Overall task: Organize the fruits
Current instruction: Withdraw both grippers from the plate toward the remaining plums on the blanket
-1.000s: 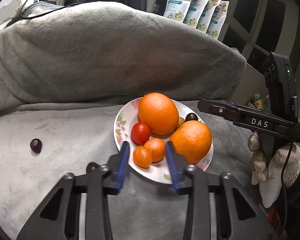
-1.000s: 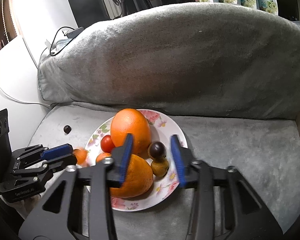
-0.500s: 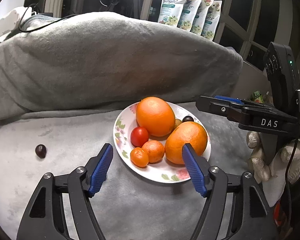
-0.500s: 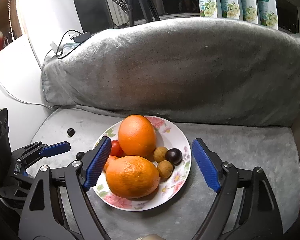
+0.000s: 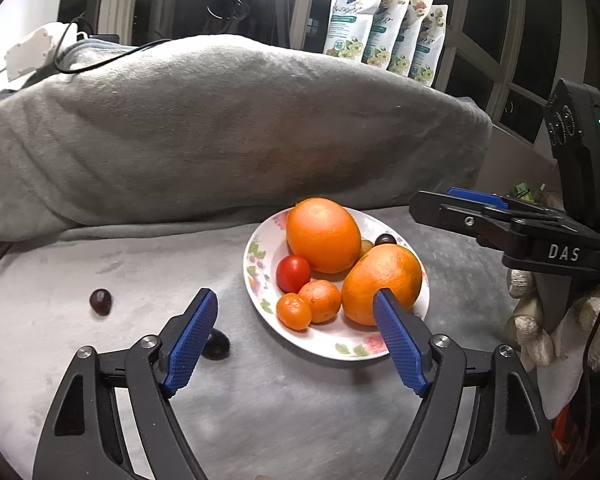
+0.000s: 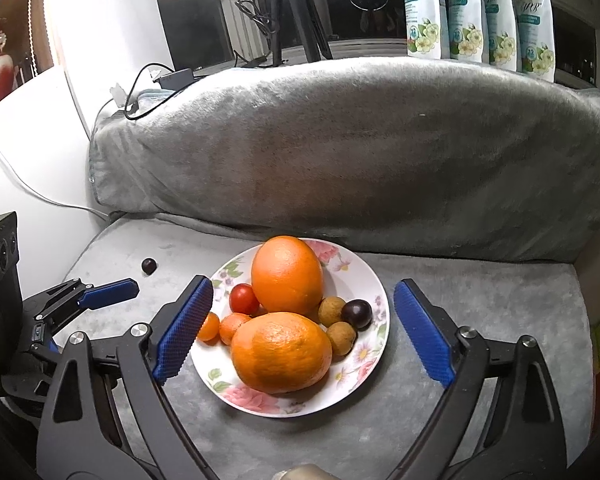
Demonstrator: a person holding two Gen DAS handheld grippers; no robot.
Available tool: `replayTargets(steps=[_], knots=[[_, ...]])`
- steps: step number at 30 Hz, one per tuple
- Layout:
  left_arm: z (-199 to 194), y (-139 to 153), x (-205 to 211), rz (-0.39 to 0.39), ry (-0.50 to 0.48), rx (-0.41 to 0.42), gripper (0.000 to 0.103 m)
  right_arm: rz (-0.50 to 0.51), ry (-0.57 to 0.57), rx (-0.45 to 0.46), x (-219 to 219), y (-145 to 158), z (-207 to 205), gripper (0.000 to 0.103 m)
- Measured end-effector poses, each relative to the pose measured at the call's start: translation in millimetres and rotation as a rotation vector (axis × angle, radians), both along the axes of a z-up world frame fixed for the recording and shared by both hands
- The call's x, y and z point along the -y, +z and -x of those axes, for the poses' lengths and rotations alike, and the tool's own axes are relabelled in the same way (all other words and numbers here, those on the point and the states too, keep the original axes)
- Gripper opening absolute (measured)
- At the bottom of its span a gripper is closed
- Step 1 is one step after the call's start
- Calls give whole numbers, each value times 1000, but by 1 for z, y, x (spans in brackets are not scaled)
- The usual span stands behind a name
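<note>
Left gripper [image 5: 294, 306] jaws wide, have just been opening, nothing pinched; plate's near-left rim and the two small mandarins [image 5: 308, 310] sit in the gap ahead of the tips. Right gripper [image 6: 303, 305] also wide, just been opening, nothing gripped; it frames the floral plate [image 6: 370, 280] with the near orange [image 6: 282, 352] dead ahead and the far orange [image 6: 287, 273] behind it. Cherry tomato [image 6: 244, 299] is by its left pad.

Off-plate: dark grape [image 5: 100, 301] lies well left of the left gripper on the grey blanket [image 5: 80, 272]; second dark fruit [image 5: 217, 345] sits just beside its left pad, partly hidden.

Big grey cushion [image 6: 340, 152] walls off the far side.

Only the right view shows two brown longans [image 6: 336, 322] and a dark grape [image 6: 357, 313] clearly. Only the left view shows the gloved hand [image 5: 548, 320] on the right gripper.
</note>
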State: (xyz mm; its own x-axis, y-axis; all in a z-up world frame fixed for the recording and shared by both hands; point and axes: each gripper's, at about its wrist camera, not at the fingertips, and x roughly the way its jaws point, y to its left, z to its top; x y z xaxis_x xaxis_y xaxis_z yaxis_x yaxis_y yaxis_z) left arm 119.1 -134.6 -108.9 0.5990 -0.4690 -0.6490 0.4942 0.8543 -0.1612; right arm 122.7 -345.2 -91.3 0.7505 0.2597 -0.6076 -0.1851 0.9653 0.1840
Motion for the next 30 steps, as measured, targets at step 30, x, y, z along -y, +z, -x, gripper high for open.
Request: replayTargets(steps=[30], knots=[[-20, -10, -144, 32, 298, -19, 80, 15, 185, 19, -88, -4, 31, 94]])
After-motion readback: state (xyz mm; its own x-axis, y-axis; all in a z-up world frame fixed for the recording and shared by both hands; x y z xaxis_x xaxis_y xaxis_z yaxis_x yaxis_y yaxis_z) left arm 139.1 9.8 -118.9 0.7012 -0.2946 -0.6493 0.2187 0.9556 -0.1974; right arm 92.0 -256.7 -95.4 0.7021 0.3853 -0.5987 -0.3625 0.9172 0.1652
